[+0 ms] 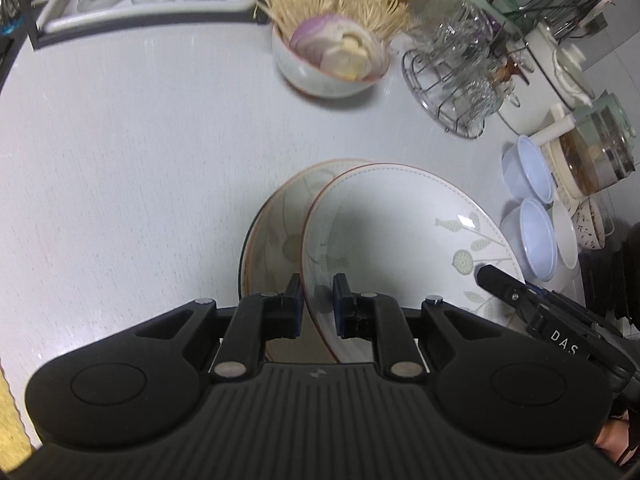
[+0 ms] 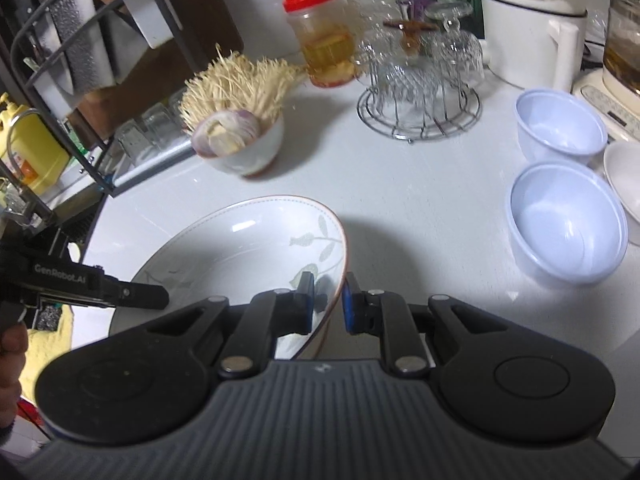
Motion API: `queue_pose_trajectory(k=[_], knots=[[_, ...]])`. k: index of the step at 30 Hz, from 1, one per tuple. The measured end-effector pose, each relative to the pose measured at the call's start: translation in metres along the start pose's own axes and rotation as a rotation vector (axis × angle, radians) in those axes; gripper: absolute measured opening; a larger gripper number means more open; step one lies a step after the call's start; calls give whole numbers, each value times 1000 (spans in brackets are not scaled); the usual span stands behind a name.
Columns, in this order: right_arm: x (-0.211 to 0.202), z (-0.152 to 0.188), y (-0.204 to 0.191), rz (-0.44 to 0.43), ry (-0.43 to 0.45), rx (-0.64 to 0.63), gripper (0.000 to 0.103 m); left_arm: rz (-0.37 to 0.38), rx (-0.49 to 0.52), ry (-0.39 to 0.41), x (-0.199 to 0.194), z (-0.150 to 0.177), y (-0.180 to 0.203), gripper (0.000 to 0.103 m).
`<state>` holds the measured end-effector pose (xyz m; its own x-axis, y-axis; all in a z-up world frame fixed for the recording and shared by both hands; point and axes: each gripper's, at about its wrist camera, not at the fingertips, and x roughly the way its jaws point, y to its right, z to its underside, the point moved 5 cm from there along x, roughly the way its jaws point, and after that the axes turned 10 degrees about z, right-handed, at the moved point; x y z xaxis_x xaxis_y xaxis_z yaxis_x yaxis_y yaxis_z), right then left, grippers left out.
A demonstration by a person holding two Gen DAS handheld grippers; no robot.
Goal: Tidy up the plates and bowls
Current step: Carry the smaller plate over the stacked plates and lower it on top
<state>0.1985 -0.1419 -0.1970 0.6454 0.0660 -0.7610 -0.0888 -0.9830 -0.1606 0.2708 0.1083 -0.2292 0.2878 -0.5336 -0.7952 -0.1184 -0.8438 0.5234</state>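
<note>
Bright overhead light, soft shadows, blurred fisheye-bent edges.

Home kitchen: countertop [image 2: 400,184], rice cooker [image 2: 532,20], glass rack [image 2: 420,112].

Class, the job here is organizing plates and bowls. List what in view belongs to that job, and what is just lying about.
Belongs to the job:
- leaf-patterned plate, gripped by left gripper and right gripper
- second plate beneath it
- two plastic bowls
- bowl of onion and enoki mushrooms

Lying about:
- red-lidded jar
- glasses on wire rack
- white kettle

Glossy ceramic plate [image 1: 400,216] (leaf-printed) over matt white countertop [image 1: 120,160].
</note>
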Motion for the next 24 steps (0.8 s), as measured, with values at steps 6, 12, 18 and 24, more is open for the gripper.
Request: queue_pose_trajectory(k=[6, 12, 18, 24], knots=[[9, 6, -3, 17, -11, -20, 18, -19, -2, -21, 8, 2, -5, 18], [17, 10, -8, 14, -20, -27, 18, -44, 4, -42, 12, 1, -12, 18], [24, 12, -8, 20, -24, -5, 21, -40, 16, -71, 12, -1, -11, 18], [31, 11, -10, 17, -30, 7, 23, -7, -43, -84, 7, -3, -17, 18]])
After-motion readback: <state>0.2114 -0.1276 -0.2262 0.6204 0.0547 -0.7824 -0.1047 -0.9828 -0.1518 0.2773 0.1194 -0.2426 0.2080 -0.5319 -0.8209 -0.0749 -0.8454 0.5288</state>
